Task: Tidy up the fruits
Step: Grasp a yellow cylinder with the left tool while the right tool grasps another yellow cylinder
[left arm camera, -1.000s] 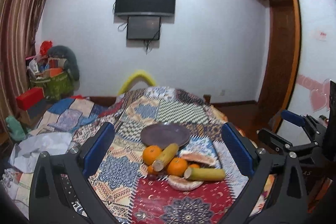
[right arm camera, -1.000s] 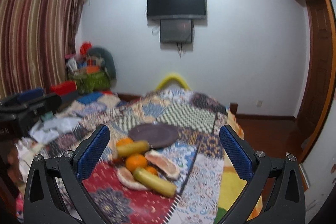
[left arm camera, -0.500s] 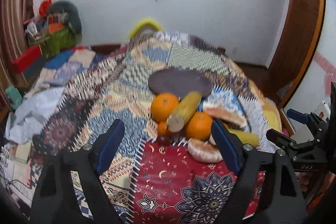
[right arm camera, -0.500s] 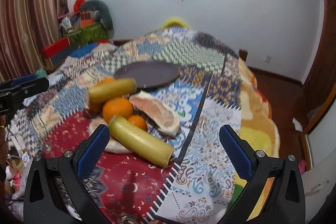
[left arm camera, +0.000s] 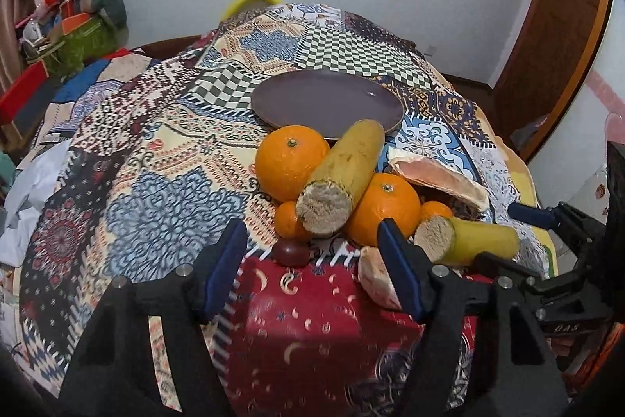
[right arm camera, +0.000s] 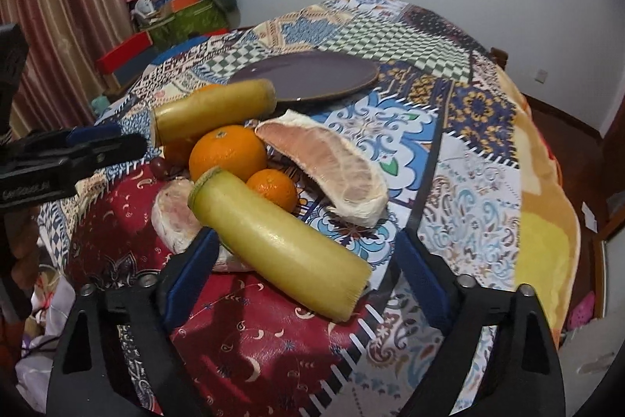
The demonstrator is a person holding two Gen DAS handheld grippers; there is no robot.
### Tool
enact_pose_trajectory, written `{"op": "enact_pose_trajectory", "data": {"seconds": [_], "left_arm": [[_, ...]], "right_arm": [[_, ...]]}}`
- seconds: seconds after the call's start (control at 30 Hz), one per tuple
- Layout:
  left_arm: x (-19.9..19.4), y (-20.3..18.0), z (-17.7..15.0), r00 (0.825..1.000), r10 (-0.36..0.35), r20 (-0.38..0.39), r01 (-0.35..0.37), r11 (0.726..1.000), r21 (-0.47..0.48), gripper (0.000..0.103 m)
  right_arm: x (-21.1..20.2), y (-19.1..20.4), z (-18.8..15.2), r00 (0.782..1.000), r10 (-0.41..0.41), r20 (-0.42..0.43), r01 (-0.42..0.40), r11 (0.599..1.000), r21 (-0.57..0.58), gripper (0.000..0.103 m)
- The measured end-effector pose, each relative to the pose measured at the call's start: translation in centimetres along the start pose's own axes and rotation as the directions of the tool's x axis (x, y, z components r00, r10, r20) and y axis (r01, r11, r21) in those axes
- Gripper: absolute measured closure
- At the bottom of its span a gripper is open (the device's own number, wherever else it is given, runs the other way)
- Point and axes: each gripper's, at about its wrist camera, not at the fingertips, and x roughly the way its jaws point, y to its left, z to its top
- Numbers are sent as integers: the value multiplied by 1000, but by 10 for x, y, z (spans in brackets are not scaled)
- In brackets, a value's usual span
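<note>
Fruits sit heaped on the patterned cloth [left arm camera: 164, 159] of my counter, just in front of the empty purple plate [left arm camera: 327, 104]. My left tongs [left arm camera: 312, 268] gape open, empty, low before the pile, with the small dark grape [left arm camera: 291, 253] between their tips. My right tongs [right arm camera: 304, 260] are also spread wide, straddling the near yellow-green stalk [right arm camera: 281, 245] without touching it.

The pile is loose: the other stalk [left arm camera: 343, 174] leans across the big orange [left arm camera: 291, 163] at its 9 o'clock and a second orange [left arm camera: 384, 208] at 4 o'clock. Pulling either orange would, I judge, let it roll. The stalks are smooth, waxy cylinders with fibrous cut ends, so my pads may slip. The pink pomelo wedge [right arm camera: 332, 170] looks soft and pithy; a hard squeeze could crush it. Two small tangerines, one [right arm camera: 271, 188] tucked between stalk and wedge, could scoot away.
</note>
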Motion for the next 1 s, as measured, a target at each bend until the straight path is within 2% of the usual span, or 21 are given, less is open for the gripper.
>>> {"op": "enact_pose_trajectory", "data": {"seconds": [0.17, 0.4, 0.6, 0.87, 1.0], "left_arm": [[18, -1, 9, 1000, -23, -14, 23, 1000, 1, 38], [34, -3, 13, 997, -62, -40, 61, 998, -12, 60], [30, -7, 14, 998, -53, -27, 53, 999, 8, 65], [0, -15, 6, 998, -60, 5, 60, 998, 34, 69], [-16, -13, -4, 999, -54, 6, 53, 998, 29, 69]], "right_arm": [[13, 2, 0, 998, 59, -35, -59, 998, -17, 21], [16, -3, -1, 996, 85, -26, -86, 996, -19, 24], [9, -2, -5, 997, 74, -22, -74, 997, -34, 34], [-2, -7, -13, 999, 47, -27, -47, 999, -1, 51], [-9, -12, -18, 998, 45, -31, -44, 998, 36, 54]]}}
